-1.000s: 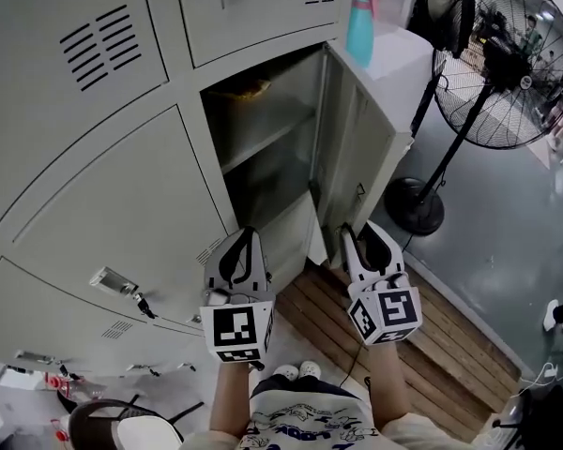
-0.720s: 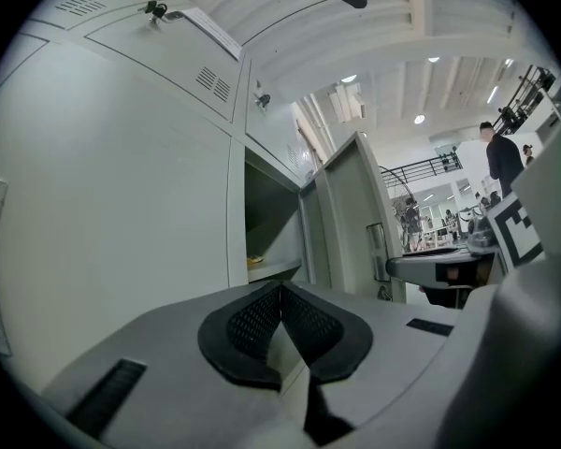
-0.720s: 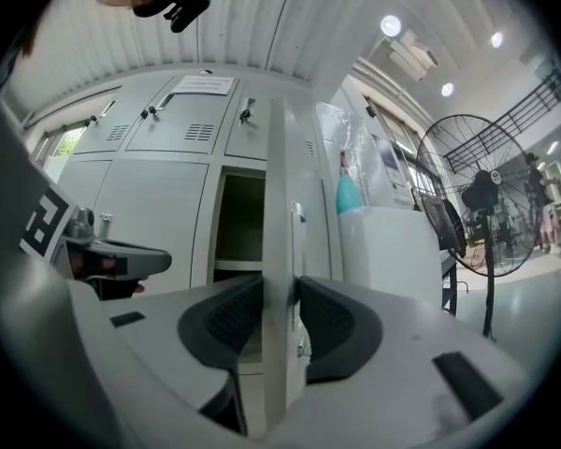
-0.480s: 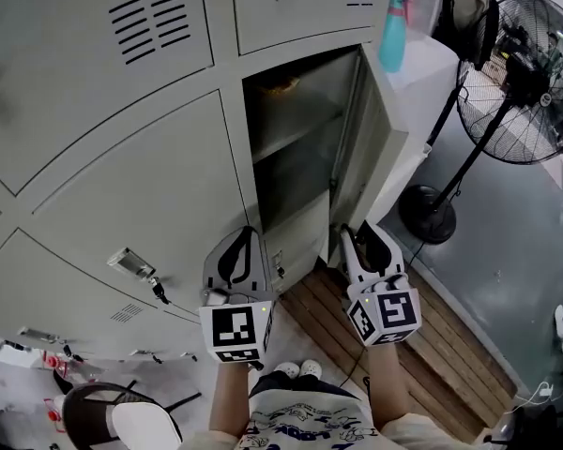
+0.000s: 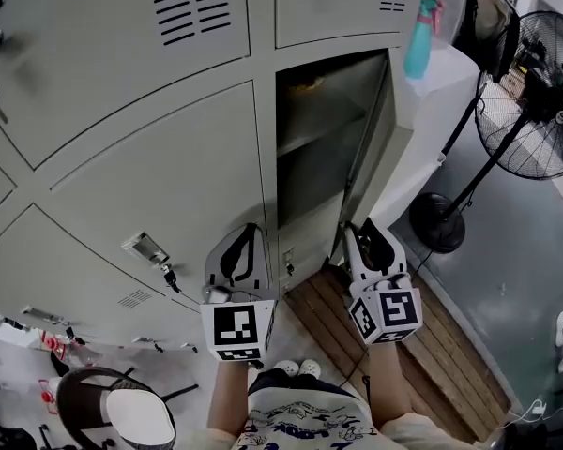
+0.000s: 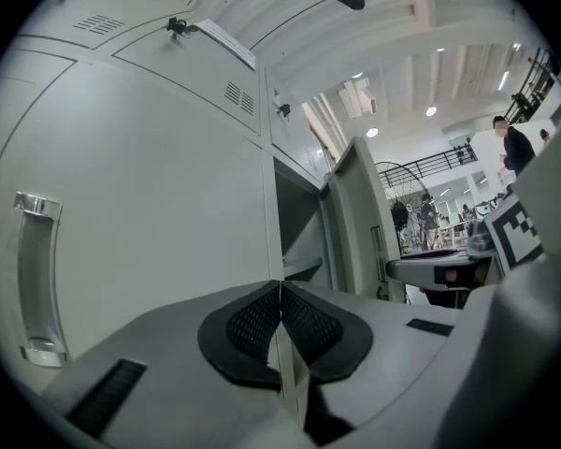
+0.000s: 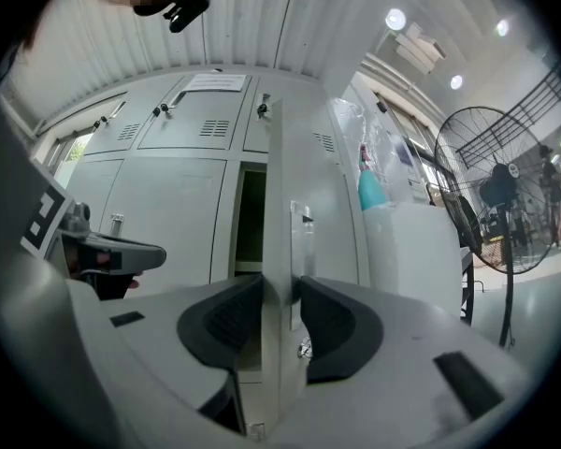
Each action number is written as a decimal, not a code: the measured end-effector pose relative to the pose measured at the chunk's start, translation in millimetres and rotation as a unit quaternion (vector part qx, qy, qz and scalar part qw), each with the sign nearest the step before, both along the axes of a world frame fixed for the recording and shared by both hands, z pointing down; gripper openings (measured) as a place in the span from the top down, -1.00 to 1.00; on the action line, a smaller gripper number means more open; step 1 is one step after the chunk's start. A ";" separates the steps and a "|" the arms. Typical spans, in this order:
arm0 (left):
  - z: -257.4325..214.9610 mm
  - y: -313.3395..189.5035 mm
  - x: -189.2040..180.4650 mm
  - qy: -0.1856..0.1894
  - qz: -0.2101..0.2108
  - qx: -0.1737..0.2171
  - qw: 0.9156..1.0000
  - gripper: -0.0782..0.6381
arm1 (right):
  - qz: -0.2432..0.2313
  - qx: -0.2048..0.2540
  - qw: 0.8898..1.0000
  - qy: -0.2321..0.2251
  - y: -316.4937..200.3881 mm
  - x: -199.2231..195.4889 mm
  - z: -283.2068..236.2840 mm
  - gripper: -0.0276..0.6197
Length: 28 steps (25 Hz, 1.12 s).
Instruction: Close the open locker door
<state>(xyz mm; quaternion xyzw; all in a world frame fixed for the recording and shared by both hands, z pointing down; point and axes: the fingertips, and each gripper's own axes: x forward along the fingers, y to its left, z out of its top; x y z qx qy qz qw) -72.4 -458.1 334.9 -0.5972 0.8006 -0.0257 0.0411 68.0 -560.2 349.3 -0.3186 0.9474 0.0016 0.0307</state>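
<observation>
- Grey metal lockers (image 5: 150,157) fill the wall, with a slatted wooden platform (image 5: 432,345) at their foot and a standing fan (image 5: 535,101) off to the right.
- At the right end of the locker bank, the locker door (image 5: 375,157) stands out from its dark compartment, seen almost edge-on.
- The right gripper (image 5: 359,234) is clenched on that door's free edge low down; in the right gripper view the edge runs up between its two pads (image 7: 234,316), just beside the door's small handle (image 7: 302,223).
- The left gripper (image 5: 247,234) is level beside it, in front of the closed neighbouring locker, jaws pressed together with nothing between them.
- A turquoise spray bottle (image 5: 418,40) stands on a white cabinet (image 5: 446,82) beyond the door.
</observation>
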 end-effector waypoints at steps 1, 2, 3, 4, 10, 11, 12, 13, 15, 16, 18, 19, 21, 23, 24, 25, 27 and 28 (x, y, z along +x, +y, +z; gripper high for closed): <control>-0.5 1.6 -1.2 0.000 -0.002 0.000 1.000 0.77 | -0.003 0.000 1.000 -0.001 1.0 -2.2 0.0 0.52; -1.1 3.2 -2.5 -0.001 -0.005 0.001 1.000 0.77 | -0.006 -0.001 1.000 -0.001 2.2 -4.6 0.0 0.52; -1.7 4.8 -4.0 -0.001 -0.008 0.001 1.000 0.77 | -0.011 -0.001 1.000 -0.002 3.4 -7.4 0.0 0.52; -2.3 6.4 -5.6 -0.001 -0.011 0.002 1.000 0.77 | -0.015 -0.001 1.000 -0.002 4.5 -10.6 0.0 0.53; -4.8 16.8 -14.9 -0.004 -0.030 0.004 1.000 0.77 | -0.034 0.000 0.999 -0.001 7.8 -27.4 0.0 0.55; -4.9 18.5 -16.3 -0.004 -0.033 0.004 0.999 0.77 | -0.037 0.001 0.999 -0.001 8.1 -30.0 -0.2 0.55; -4.8 20.5 -18.0 -0.004 -0.036 0.004 0.999 0.77 | -0.040 0.002 0.999 0.000 8.4 -32.9 -0.3 0.55; -4.5 22.7 -19.9 -0.004 -0.040 0.003 0.999 0.77 | -0.043 0.002 0.999 0.000 8.7 -36.0 -0.4 0.56; -3.7 27.3 -24.1 -0.003 -0.049 0.002 0.999 0.77 | -0.048 0.003 0.999 0.001 9.3 -42.1 -0.3 0.57; -3.4 29.4 -26.1 -0.003 -0.053 0.002 0.999 0.77 | -0.050 0.003 0.999 0.001 9.5 -44.9 -0.3 0.57; -3.2 33.3 -29.6 -0.002 -0.060 0.002 0.998 0.77 | -0.054 0.003 0.999 0.001 9.6 -50.5 -0.2 0.59; -3.4 35.3 -31.2 -0.002 -0.064 0.003 0.998 0.77 | -0.056 0.003 0.998 0.001 9.5 -53.1 -0.2 0.59; -4.0 39.5 -34.4 -0.002 -0.071 0.004 0.997 0.77 | -0.060 0.004 0.998 0.002 9.5 -58.2 -0.1 0.59; -4.5 43.8 -37.4 -0.003 -0.078 0.004 0.997 0.77 | -0.064 0.004 0.998 0.003 9.7 -63.2 0.2 0.60; -4.7 46.1 -39.0 -0.003 -0.082 0.004 0.997 0.77 | -0.066 0.004 0.998 0.004 9.7 -65.7 0.1 0.60; -5.1 48.4 -40.6 -0.003 -0.085 0.005 0.996 0.77 | -0.067 0.004 0.998 0.004 9.7 -68.2 0.0 0.61; -5.6 52.7 -43.5 -0.004 -0.093 0.004 0.996 0.77 | -0.071 0.004 0.997 0.003 9.7 -73.0 -0.1 0.61; -5.9 54.5 -44.8 -0.005 -0.096 0.004 0.995 0.77 | -0.072 0.004 0.997 0.003 9.6 -75.2 0.0 0.62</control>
